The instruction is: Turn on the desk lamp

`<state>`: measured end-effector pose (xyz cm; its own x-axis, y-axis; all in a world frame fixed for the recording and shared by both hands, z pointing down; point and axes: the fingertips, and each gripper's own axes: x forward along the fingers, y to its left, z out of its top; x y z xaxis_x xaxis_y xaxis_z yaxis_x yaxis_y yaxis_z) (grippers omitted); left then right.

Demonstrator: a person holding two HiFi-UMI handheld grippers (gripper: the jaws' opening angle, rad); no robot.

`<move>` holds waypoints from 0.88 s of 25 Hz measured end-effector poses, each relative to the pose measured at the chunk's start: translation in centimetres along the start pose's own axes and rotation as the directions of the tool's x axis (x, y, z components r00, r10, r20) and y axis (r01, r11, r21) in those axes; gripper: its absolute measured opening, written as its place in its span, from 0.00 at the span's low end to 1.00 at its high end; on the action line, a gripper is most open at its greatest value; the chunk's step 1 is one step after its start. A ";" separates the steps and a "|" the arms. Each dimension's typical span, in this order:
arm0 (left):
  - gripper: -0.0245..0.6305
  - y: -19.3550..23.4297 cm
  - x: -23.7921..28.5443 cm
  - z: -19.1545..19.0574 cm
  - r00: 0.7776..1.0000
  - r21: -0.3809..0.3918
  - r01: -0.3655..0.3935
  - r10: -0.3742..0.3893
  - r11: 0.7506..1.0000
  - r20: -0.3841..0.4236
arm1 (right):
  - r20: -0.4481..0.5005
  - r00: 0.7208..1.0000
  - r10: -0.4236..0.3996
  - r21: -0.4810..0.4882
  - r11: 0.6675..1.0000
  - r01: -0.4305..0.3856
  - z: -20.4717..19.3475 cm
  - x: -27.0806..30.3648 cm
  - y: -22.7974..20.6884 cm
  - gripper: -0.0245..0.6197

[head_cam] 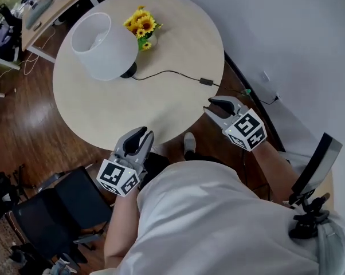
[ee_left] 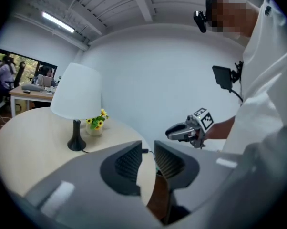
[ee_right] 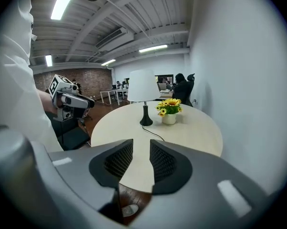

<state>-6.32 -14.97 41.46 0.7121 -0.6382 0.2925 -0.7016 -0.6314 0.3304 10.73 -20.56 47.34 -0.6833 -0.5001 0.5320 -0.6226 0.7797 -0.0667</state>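
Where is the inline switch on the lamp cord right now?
In the head view the inline switch lies on the round table near its right edge, between the desk lamp and the right gripper.

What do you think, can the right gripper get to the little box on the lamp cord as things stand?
Probably yes. The box lies on bare table near the edge by the right gripper, whose jaws stand apart and empty; nothing blocks the way.

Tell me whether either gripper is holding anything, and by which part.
Nothing is held. The left gripper and right gripper hover by the table's edge, jaws apart and empty. The lamp stands untouched farther across the table.
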 end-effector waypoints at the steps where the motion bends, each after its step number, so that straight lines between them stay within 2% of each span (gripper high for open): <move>1: 0.16 0.0 0.2 0.2 1.000 -0.001 0.001 -0.001 1.000 0.000 | 0.000 1.000 0.003 0.000 1.000 -0.003 0.2 0.2 -0.4 0.21; 6: 0.16 0.8 1.1 0.6 0.999 0.008 0.021 -0.020 1.000 -0.026 | 0.003 1.000 -0.018 -0.001 1.000 0.018 1.0 1.3 -2.5 0.21; 9: 0.16 1.4 1.3 1.2 0.999 0.021 0.028 -0.028 0.999 -0.036 | -0.026 0.999 -0.034 0.001 0.999 0.034 0.1 2.1 -3.4 0.21; 15: 0.16 2.0 1.0 1.9 0.999 0.008 0.030 -0.029 1.000 -0.029 | -0.152 0.986 -0.068 -0.059 0.997 0.059 -4.4 3.4 -6.8 0.22; 22: 0.16 3.6 0.7 0.4 0.999 -0.015 -0.014 0.014 1.000 -0.045 | -0.263 0.962 -0.075 -0.072 0.996 0.058 -10.0 7.0 -12.1 0.26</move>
<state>-8.33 -17.84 42.52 0.7030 -0.6260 0.3374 -0.7111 -0.6155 0.3398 17.30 -29.72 60.29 -0.5103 -0.4401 0.7388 -0.6321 0.7745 0.0248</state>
